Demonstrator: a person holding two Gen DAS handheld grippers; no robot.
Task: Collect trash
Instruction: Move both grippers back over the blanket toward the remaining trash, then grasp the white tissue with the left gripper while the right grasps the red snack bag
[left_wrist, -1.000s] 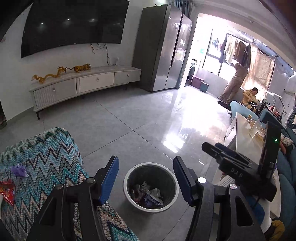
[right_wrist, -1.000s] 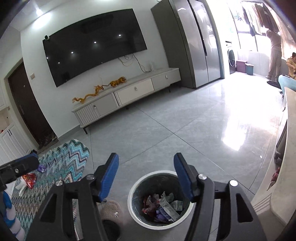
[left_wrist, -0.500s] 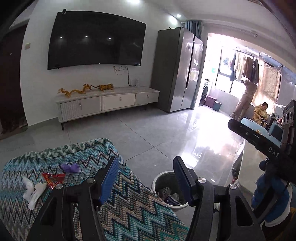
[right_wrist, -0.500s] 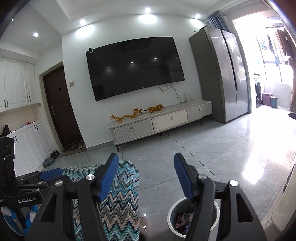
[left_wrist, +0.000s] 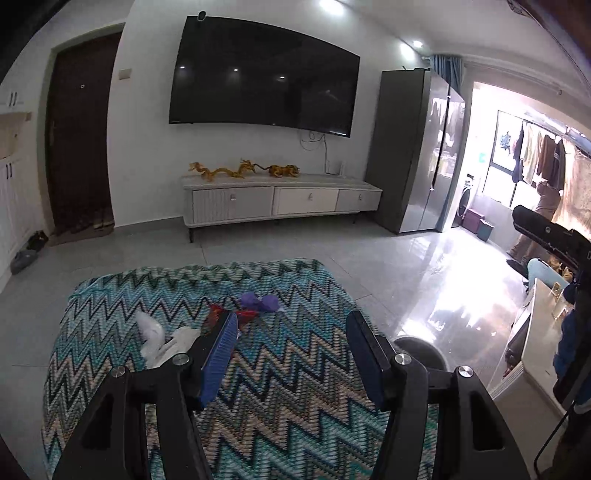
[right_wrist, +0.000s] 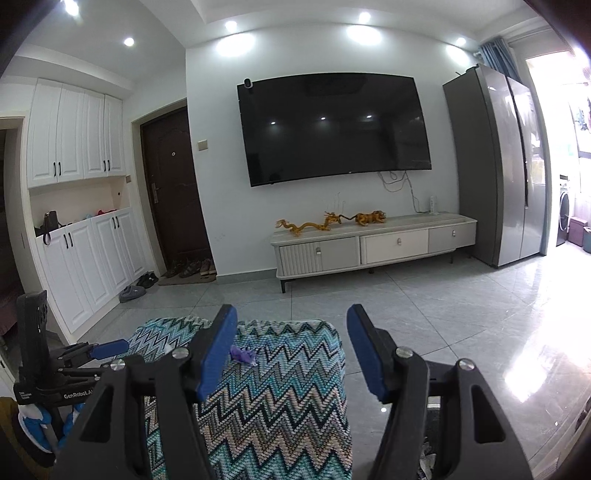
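Trash lies on a zigzag-patterned cover: a purple wrapper, a red wrapper and white crumpled tissue. My left gripper is open and empty, hovering above the cover just short of the trash. The round bin sits on the floor to the right, mostly hidden behind the gripper's right finger. My right gripper is open and empty over the same cover, with the purple wrapper beside its left finger. The left gripper also shows at the left of the right wrist view.
A TV cabinet stands under a wall TV across a grey tiled floor. A grey fridge is at the right, a dark door and shoes at the left. A white table lies far right.
Both grippers have lifted and swung left from above the bin to over the patterned cover. The bin has slid to the lower right edge. The trash pieces now lie ahead of the left gripper.
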